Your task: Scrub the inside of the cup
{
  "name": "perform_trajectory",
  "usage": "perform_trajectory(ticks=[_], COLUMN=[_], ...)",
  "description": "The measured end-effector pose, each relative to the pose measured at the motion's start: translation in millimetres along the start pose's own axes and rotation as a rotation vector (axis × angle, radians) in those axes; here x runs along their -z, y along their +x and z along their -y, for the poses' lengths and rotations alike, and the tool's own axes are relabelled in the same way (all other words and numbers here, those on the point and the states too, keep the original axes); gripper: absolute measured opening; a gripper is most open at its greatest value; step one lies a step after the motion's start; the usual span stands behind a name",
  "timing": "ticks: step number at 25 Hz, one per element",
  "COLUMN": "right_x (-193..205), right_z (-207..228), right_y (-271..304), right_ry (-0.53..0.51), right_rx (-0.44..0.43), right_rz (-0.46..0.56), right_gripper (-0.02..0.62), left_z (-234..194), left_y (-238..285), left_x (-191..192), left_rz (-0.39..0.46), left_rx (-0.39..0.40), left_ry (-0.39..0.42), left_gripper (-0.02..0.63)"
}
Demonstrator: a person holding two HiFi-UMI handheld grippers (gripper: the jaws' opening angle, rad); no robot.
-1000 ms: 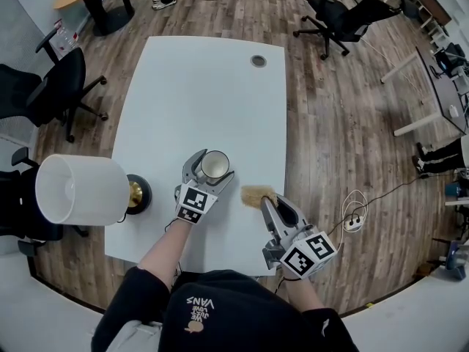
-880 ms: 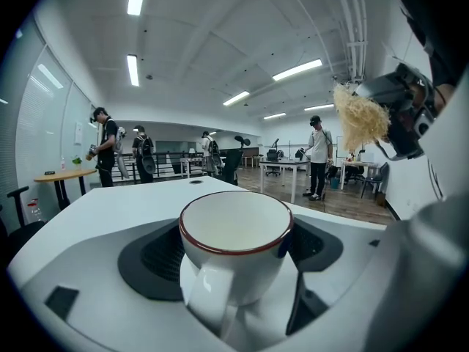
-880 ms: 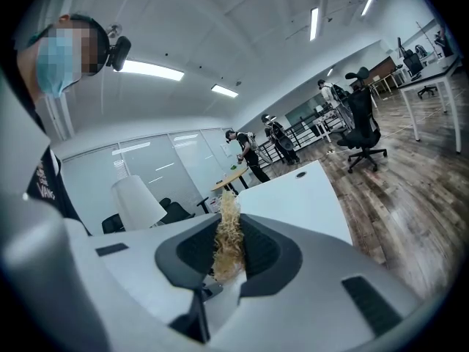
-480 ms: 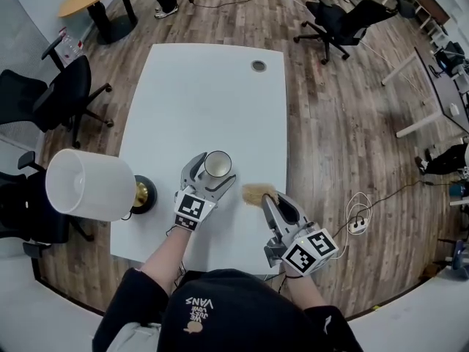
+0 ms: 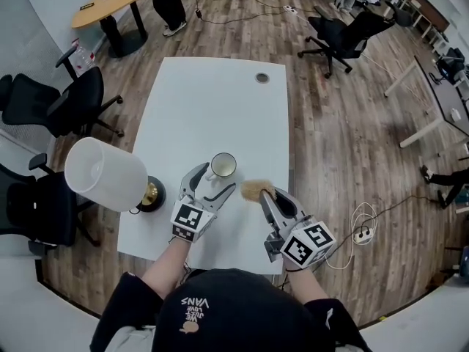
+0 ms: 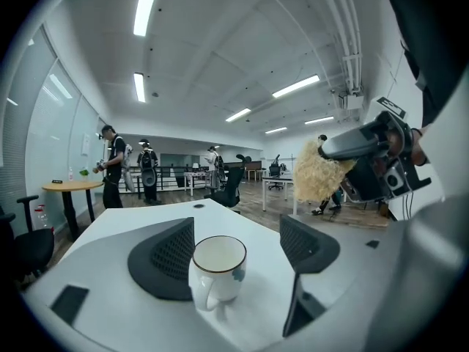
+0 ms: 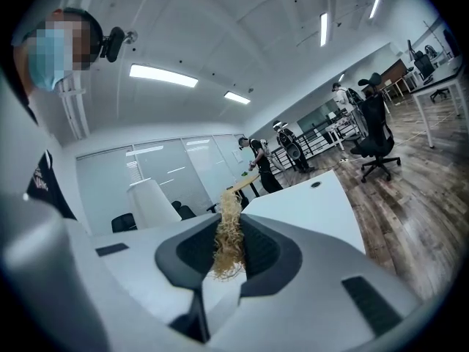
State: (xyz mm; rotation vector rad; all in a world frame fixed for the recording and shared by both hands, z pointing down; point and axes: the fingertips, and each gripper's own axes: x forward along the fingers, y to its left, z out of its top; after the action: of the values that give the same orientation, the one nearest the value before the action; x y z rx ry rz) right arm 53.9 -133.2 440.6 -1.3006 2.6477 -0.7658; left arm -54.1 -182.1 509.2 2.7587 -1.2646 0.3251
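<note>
The left gripper (image 5: 212, 181) has drawn back off the cup (image 5: 223, 165) — jaws wide, just narrowing slightly, gripping nothing — leaving it free on the table (image 5: 212, 101) at 1 o'clock, so the right gripper's (image 5: 265, 195) clamped scrubber (image 5: 253, 190) would likely meet an unsteadied cup.

Cup (image 5: 223, 166) glossy white glazed ceramic, table (image 5: 212, 101) smooth matt white, scrubber (image 5: 254, 191) coarse straw-coloured fibre, floor (image 5: 344, 138) wood plank with satin sheen, lamp base (image 5: 150, 193) polished brass-look metal, lampshade (image 5: 106, 174) matt white

White tabletop (image 5: 220, 108) with 1 upright cup (image 5: 223, 166) near its front; lamp base (image 5: 152, 195) at left edge; round grommet (image 5: 262, 78) at far end
</note>
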Motion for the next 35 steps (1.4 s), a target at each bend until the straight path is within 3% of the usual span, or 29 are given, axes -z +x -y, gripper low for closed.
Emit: perform_trajectory(ticks=[5, 9, 12, 24, 30, 35], right_x=[3.9, 3.7, 5.0, 15.0, 20.9, 26.8], right_z=[-15.6, -23.0, -27.0, -46.2, -52.4, -52.7], right_y=[-3.3, -5.6, -7.2, -9.8, -13.6, -13.8], right_ry=[-0.022, -0.036, -0.043, -0.153, -0.265, -0.294], right_rx=[-0.039, -0.061, -0.07, -0.094, -0.083, -0.081], right_rz=[0.003, 0.002, 0.002, -0.025, -0.05, -0.069], right_gripper=[0.071, 0.071, 0.071, 0.071, 0.071, 0.071], left_z=[10.6, 21.1, 25.6, 49.4, 58.6, 61.5], left_y=[-32.9, -50.5, -63.7, -97.3, -105.1, -107.5], left_x=[-14.0, -28.0, -36.8, -48.5, -50.7, -48.8], left_rz=[0.026, 0.047, 0.058, 0.037, 0.029, 0.021], left_rx=[-0.035, -0.049, -0.079, -0.121, -0.125, -0.13], left_ry=[0.016, 0.031, 0.024, -0.01, -0.01, -0.032], left_gripper=[0.244, 0.189, 0.089, 0.016, 0.011, 0.011])
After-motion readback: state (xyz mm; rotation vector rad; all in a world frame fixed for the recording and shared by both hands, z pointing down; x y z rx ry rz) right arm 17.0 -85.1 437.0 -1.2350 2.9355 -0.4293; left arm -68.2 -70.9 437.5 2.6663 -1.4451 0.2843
